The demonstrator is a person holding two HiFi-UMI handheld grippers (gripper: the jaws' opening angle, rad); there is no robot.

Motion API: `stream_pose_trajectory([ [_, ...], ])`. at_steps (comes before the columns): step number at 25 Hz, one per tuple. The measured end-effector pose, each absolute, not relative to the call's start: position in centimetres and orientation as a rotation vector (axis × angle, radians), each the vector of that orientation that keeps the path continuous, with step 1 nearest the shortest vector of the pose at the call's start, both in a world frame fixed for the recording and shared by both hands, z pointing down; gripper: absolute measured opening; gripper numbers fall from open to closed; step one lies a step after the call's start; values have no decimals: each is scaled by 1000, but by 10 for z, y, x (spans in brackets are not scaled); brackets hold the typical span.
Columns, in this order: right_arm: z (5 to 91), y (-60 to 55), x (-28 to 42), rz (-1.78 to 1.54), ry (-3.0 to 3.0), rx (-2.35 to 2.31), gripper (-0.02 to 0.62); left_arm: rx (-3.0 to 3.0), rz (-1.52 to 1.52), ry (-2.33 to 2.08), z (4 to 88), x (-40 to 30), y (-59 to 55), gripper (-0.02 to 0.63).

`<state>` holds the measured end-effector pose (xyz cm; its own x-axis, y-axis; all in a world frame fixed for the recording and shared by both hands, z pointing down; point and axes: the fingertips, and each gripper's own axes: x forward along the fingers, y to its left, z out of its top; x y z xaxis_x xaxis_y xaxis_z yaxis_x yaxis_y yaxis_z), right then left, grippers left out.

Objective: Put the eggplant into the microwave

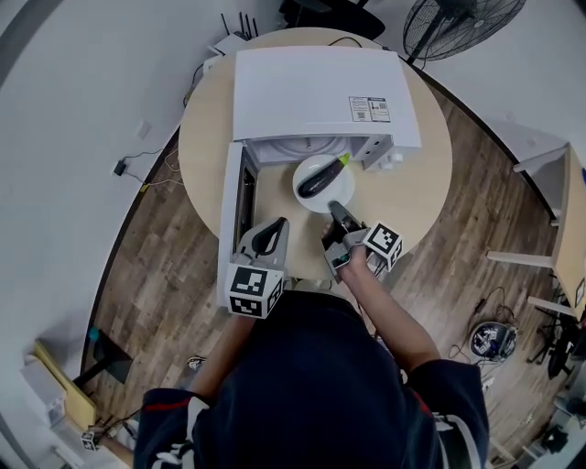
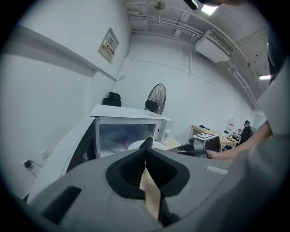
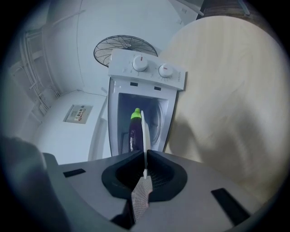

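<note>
A dark purple eggplant [image 1: 320, 176] with a green tip lies on a white plate [image 1: 303, 194] just in front of the open cavity of the white microwave [image 1: 316, 87]. My right gripper [image 1: 337, 209] is shut on the plate's near rim. In the right gripper view the plate [image 3: 146, 129] stands edge-on between the jaws, with the eggplant [image 3: 134, 129] on its left and the microwave [image 3: 147, 72] beyond. My left gripper [image 1: 274, 224] is shut on nothing, beside the swung-open door [image 1: 231, 211]. In its own view the left gripper [image 2: 146, 152] faces the cavity [image 2: 122, 133].
The microwave stands on a round wooden table [image 1: 417, 183] over a wood-plank floor. A standing fan [image 1: 458, 23] is behind the table, and a desk corner [image 1: 568, 220] is at the right. Cables and a socket lie on the floor at the left.
</note>
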<state>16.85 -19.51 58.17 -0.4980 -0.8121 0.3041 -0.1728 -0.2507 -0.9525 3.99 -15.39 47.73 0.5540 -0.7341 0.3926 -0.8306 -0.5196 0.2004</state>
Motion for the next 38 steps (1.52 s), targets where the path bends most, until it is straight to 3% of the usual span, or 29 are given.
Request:
stream_pose_trajectory([
  [38,663,-323,144,-1881,1424,-1249,23,2338,475,-1183,523,39,-178,17],
])
